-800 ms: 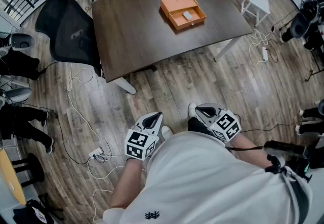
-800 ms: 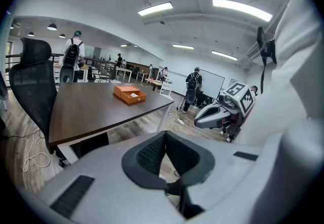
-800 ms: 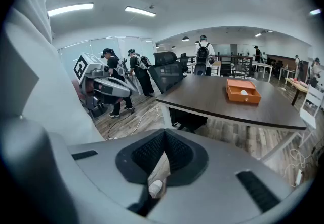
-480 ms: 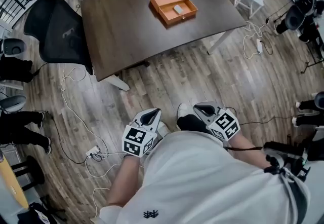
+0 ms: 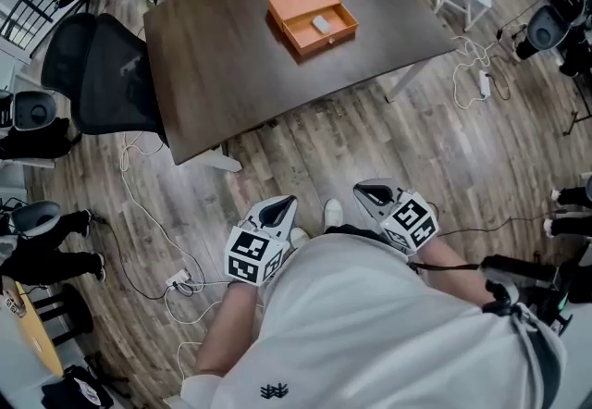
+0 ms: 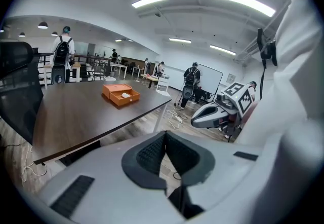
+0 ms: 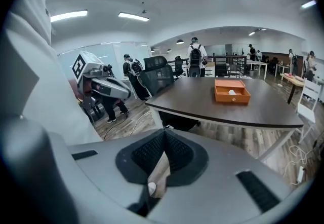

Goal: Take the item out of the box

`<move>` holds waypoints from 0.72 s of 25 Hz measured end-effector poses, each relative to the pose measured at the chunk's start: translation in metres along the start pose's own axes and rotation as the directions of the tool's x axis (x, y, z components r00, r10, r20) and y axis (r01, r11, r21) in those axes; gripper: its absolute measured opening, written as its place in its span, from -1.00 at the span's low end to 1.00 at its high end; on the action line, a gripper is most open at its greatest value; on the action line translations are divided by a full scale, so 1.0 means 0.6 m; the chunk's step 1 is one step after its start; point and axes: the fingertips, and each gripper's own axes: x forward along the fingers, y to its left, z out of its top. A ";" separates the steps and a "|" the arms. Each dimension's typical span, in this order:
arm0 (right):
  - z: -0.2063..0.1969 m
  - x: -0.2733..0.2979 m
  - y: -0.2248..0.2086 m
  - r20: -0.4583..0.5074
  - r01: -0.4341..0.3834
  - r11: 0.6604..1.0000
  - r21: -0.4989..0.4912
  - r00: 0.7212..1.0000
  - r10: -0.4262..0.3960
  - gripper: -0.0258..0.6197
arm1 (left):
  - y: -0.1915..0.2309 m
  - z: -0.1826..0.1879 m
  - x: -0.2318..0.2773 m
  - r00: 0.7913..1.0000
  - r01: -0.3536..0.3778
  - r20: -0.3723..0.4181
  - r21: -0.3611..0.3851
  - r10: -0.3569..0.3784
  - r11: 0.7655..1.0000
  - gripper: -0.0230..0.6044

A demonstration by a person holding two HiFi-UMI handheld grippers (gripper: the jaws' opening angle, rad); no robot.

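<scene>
Left gripper [image 5: 282,204] and right gripper [image 5: 366,188] closed on nothing, well apart from the orange box [image 5: 311,17].
Head view puts both over the wood floor [image 5: 370,139] by your waist, the box open on the dark table [image 5: 231,65], a pale item [image 5: 321,24] inside. Left gripper view alone shows its jaws meeting at the tips; right gripper view shows the same for yours there.

the head view has swung a little, so the orange box [image 5: 312,17] sits further left; less of the right shoe [image 5: 331,212] shows.
</scene>
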 end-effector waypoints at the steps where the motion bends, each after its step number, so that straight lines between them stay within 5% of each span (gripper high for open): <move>1: 0.004 0.000 -0.014 0.004 -0.006 1.000 0.001 1.000 0.006 -0.92 | 0.001 0.010 0.010 1.000 -0.003 -0.002 0.004 0.003 1.000 -0.89; 11: 0.001 0.033 -0.160 0.030 0.015 0.996 0.083 0.999 -0.018 -0.91 | 0.026 0.090 0.137 1.000 -0.005 -0.003 0.025 0.005 1.000 -0.89; 14: 0.005 0.057 -0.184 0.020 0.033 0.993 0.109 0.999 -0.035 -0.60 | 0.051 0.099 0.155 0.999 0.028 -0.021 0.035 -0.027 0.999 -0.85; 18: 0.042 0.101 -0.231 0.012 0.083 0.988 0.132 0.996 -0.085 -0.60 | 0.116 0.128 0.183 0.996 0.078 -0.034 0.045 -0.077 0.996 -0.81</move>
